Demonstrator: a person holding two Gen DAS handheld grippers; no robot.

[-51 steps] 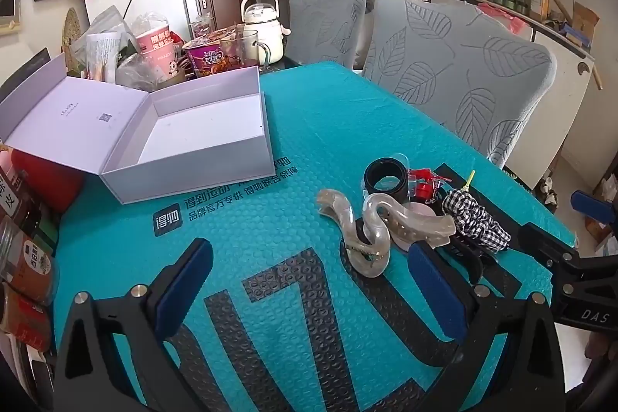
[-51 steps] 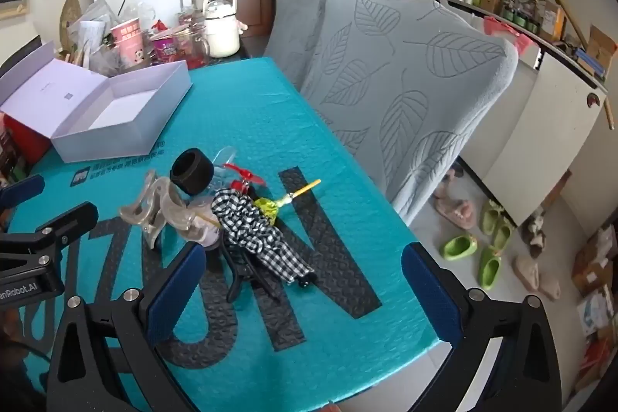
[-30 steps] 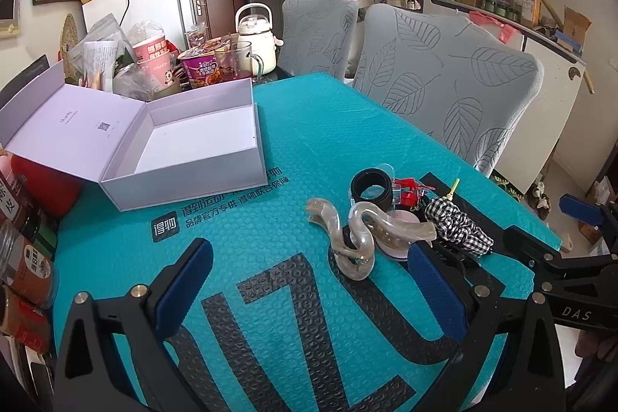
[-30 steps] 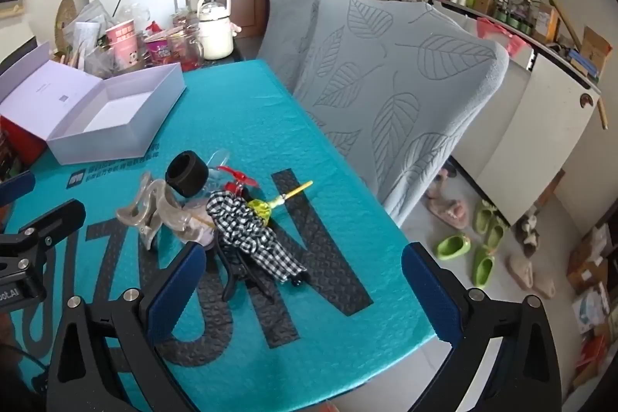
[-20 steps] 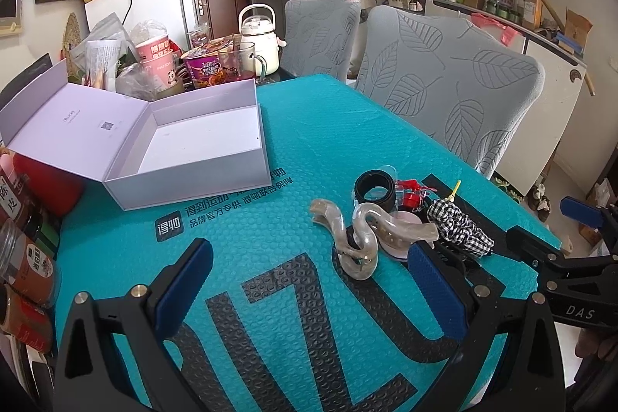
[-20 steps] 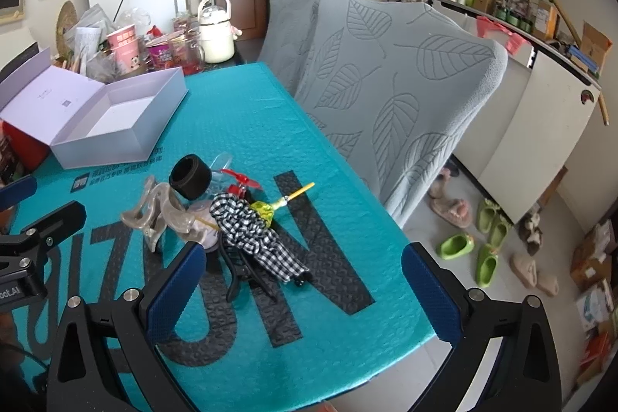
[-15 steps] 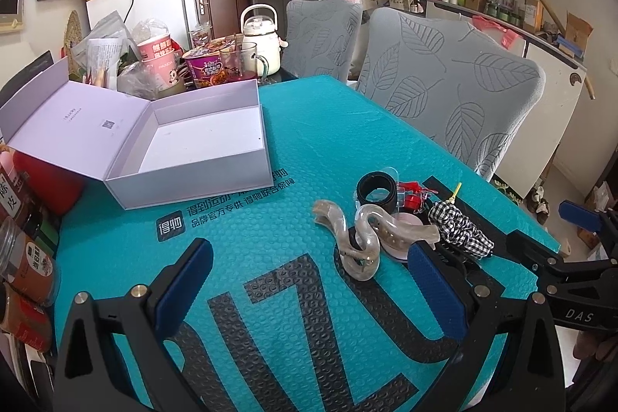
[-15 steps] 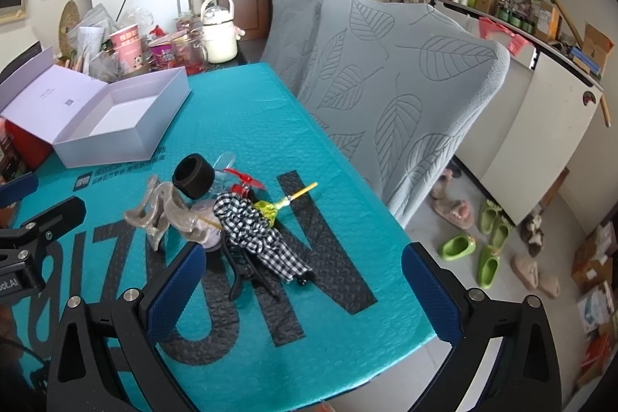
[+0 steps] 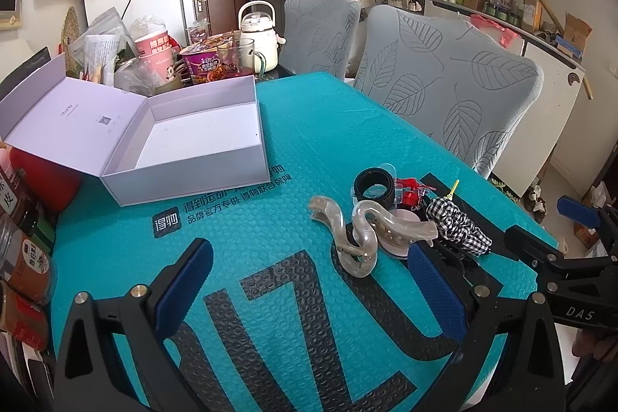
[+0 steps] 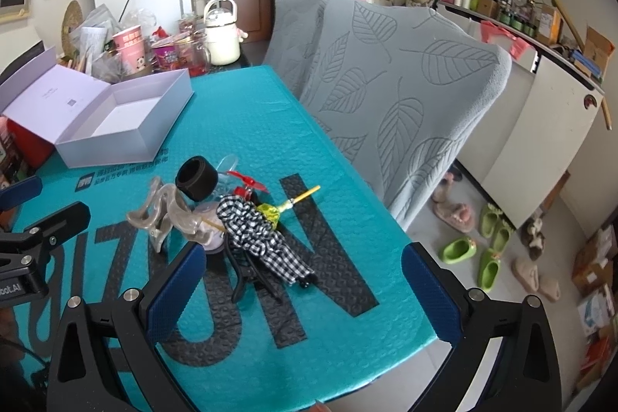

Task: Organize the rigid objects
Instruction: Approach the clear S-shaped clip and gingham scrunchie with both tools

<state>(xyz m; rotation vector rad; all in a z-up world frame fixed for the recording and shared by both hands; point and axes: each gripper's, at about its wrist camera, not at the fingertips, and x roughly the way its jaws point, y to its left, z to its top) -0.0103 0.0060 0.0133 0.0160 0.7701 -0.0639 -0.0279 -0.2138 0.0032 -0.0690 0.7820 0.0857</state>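
a: left wrist view first. what's there?

b: the left claw (image 9: 309,290) hangs over the counter (image 9: 328,126), which wears a teal bubble mat with black letters. its blue pads are spread wide with nothing between them. the pile of small things lies just ahead of the right-hand pad: a clear wavy hair clip (image 9: 357,232) nearest, a black ring (image 9: 374,185) behind it, a small red piece (image 9: 410,189) beside the ring, and a black-and-white checked bundle (image 9: 457,224) to the right.

a: and the box?

b: the white box (image 9: 185,149) sits well apart from the pile, farther back on the left, lid folded open, nothing visible inside. cups and a white kettle (image 9: 258,39) crowd behind it. the right claw's black frame (image 9: 556,257) pokes in at the right edge.

a: now the right wrist view.

b: the right claw (image 10: 303,286) is also wide open and holds nothing. the checked bundle (image 10: 266,236) lies between its pads, farther forward, on the counter. the black ring (image 10: 197,177) and clear clip (image 10: 162,213) sit to its left, touching the heap, and a yellow stick (image 10: 299,199) points off to the right. the box (image 10: 116,120) is far back left. a grey leaf-patterned chair cover (image 10: 398,87) stands along the counter's right side, with green slippers (image 10: 475,250) on the floor beyond.
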